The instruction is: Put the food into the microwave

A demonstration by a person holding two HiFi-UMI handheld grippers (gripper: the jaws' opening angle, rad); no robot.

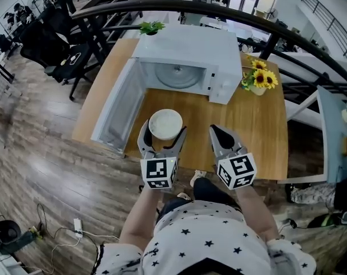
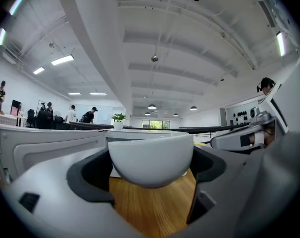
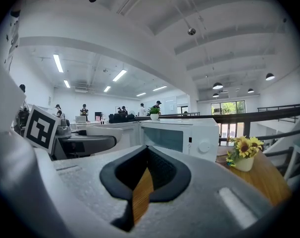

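big open-plan office or lab space, high white ceiling with strip lights (image 3: pixel 57 63), black office chairs (image 1: pixel 59 44) on wood floor, black railing (image 1: pixel 219 11) of a mezzanine, people standing at desks (image 2: pixel 80 115) far back, microwave (image 1: pixel 188 59) on a wooden tabletop (image 1: pixel 259 136)

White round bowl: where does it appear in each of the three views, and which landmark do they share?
Head view: the white round bowl sits at centre, between the jaws of the left gripper.
Left gripper view: centre, gripped between the jaws.
Right gripper view: not visible.
Shared landmark: small green potted plant.
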